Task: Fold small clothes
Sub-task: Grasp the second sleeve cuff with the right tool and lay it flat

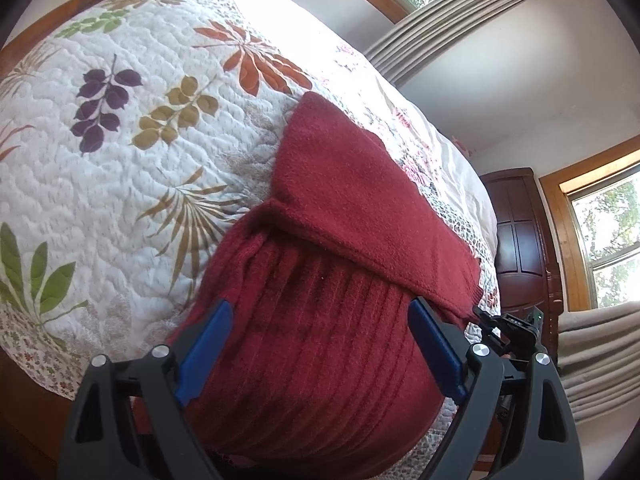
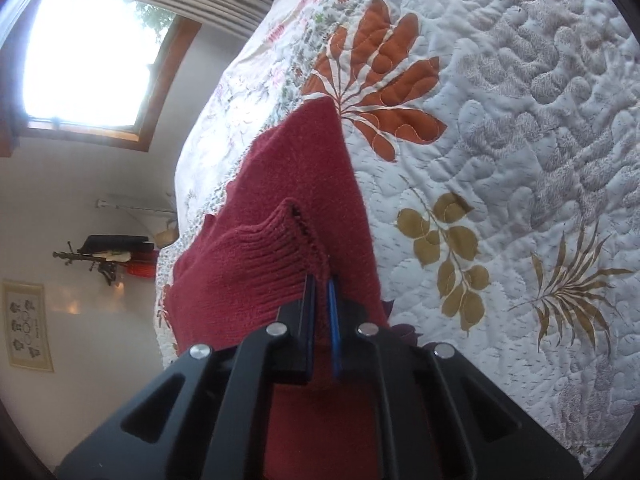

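A dark red knitted garment point(image 1: 344, 216) lies on the bed's white leaf-patterned quilt point(image 1: 132, 92), one flap folded over its ribbed part. My left gripper point(image 1: 320, 312) stands open, its blue fingers point(image 1: 208, 344) spread either side of the ribbed hem, close above it. In the right wrist view the same red garment point(image 2: 280, 184) runs away from me, and my right gripper point(image 2: 322, 280) is shut on its ribbed edge, which stands lifted off the quilt point(image 2: 520, 120). The other gripper's black body point(image 1: 516, 328) shows at the garment's right corner.
The bed edge falls away to the right in the left wrist view, toward a dark wooden cabinet point(image 1: 520, 232) and a window point(image 1: 612, 236). Grey curtains point(image 1: 460, 16) hang behind. A wall shelf point(image 2: 112, 252) and a framed picture point(image 2: 28, 328) are beyond the bed.
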Motion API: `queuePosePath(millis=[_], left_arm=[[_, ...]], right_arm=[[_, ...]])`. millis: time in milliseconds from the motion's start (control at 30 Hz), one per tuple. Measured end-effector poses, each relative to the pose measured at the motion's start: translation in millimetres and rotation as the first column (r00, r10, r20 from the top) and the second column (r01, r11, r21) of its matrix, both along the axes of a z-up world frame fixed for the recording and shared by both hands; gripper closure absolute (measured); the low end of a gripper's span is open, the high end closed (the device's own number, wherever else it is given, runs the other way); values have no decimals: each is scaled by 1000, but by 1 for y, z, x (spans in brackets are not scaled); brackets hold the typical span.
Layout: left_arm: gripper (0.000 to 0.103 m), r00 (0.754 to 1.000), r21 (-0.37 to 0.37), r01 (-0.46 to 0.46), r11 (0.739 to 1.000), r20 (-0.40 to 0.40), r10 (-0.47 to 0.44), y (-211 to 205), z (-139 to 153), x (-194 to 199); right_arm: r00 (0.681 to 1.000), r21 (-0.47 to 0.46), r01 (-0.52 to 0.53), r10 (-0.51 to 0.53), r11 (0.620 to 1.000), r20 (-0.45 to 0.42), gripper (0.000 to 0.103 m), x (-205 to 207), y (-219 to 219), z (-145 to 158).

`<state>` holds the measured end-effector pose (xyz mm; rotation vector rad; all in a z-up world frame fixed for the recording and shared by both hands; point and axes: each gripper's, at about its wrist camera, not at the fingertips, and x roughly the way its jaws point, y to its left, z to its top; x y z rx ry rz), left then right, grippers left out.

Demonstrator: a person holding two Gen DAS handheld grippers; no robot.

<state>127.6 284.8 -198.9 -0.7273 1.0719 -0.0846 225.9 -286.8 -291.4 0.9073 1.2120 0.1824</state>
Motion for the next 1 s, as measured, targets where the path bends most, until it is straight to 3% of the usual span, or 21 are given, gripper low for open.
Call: queuePosePath(millis=[167,400,533,600,733,833,867,900,1000], left_arm=[[13,999,11,-37,999,5,37,0,4,-17],[13,998,23,-66,998,-2,66,-11,3,-40],[10,995,6,-98,995,-12,99,-9,2,-54],[9,992,10,-124,992,-14,124,-6,1,-62],[8,989,10,-142,990,-46,142,4,-4,-71],[4,990,6,-128,992,-64,128,13,-7,-74],[4,991,12,-117,993,-68,117,16,-8,-74],[4,992,23,-98,995,-73,99,18,-10,-75],[4,994,61,25,998,-106,-18,28,-28,-78]], right_arm=[[999,-8,2,-2,1000,40,99,-3,-4,14],[999,-26,-42,42,999,-16,96,5,0,-5],[994,-155,-29,45,988,100,92,-4,-1,37],[986,-169,-45,71,985,150,92,-4,2,50],[981,-148,-155,170,977,92,92,8,22,25],[986,-137,-156,163,978,40,93,7,21,5],[988,-137,-139,147,981,46,90,4,19,8],[990,-128,-116,125,985,66,79,-4,15,15],[983,-99,-106,119,989,138,64,-37,7,37]])
